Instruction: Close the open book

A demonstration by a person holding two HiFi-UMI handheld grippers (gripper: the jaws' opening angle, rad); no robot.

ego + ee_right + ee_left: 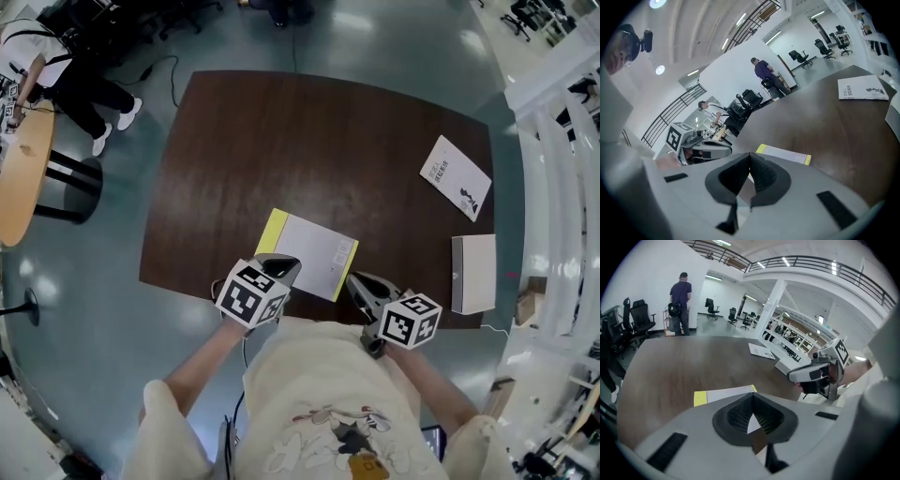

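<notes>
The book lies flat and closed on the dark wooden table, near its front edge, with a white cover and a yellow strip along its left side. My left gripper hangs over the book's near-left corner, jaws shut and empty. My right gripper hovers just off the book's near-right corner, also shut on nothing. In the left gripper view the book shows beyond the closed left gripper. In the right gripper view the book lies beyond the closed right gripper.
A thin white booklet lies at the table's far right, and a white box sits at the right front edge. A person stands by a round light-wood table at far left. Office chairs stand further off.
</notes>
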